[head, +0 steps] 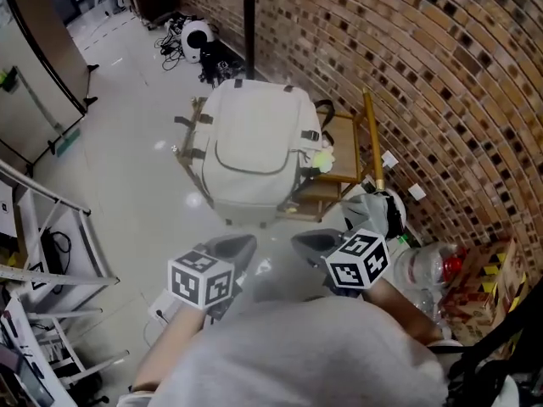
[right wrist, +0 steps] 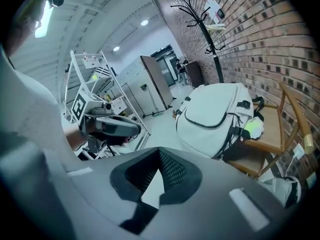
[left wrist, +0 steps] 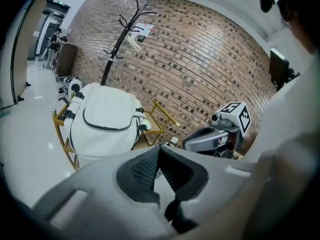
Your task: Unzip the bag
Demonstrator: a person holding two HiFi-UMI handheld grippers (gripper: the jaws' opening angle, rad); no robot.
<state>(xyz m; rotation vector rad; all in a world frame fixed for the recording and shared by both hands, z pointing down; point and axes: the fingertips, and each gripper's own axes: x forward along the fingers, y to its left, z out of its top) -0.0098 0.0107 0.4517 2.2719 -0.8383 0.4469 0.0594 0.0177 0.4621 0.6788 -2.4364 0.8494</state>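
Bag (head: 250, 151): cream fabric, boxy with rounded corners, dark curved zip line, upright over left side of slatted wooden chair (head: 344, 147). Brick wall (head: 424, 58) behind. Left gripper (left wrist: 157, 150) and right gripper (right wrist: 159, 152): grey jaws together, empty, well apart from bag.

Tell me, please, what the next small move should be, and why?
Probably bring the left gripper and right gripper forward toward the white fabric backpack on the wooden chair: both are shut, empty and held well short of it.

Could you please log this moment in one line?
backpack on chair, untouched | left gripper jaws shut, empty | right gripper jaws shut, empty
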